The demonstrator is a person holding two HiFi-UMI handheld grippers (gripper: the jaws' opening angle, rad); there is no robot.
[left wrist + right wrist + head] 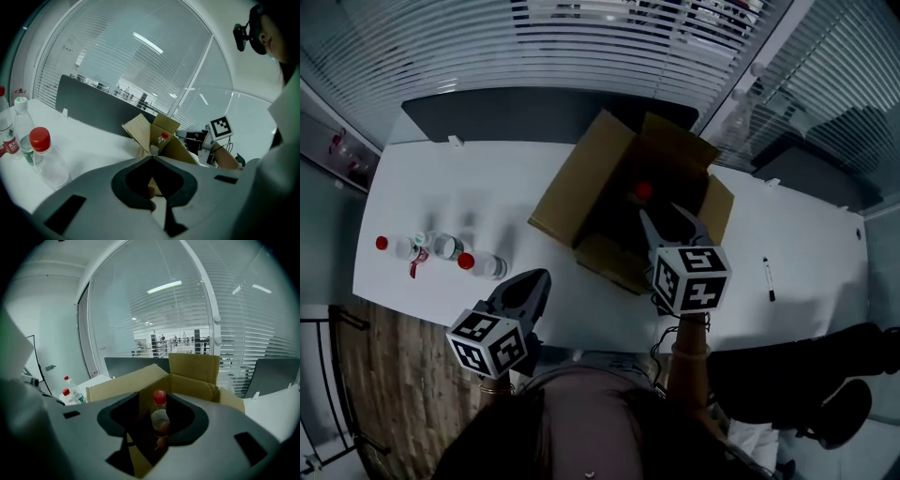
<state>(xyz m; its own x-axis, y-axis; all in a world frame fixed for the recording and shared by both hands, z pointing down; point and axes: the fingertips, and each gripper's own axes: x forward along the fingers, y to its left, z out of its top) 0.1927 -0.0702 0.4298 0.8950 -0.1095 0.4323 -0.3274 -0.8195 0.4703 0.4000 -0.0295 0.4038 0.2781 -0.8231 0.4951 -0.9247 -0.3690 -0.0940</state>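
Red-capped bottle [160,417] is standing inside the cardboard box [194,367], just ahead of the right hand-held gripper [660,214], whose jaws are gaping apart around nothing. The left hand-held gripper [152,157] is hovering pressed together, empty, with loose bottles [44,157] sitting to its left on the worktop [93,133].

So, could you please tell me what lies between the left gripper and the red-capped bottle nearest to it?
Only bare white table. The head view shows nothing between the left gripper and that bottle.
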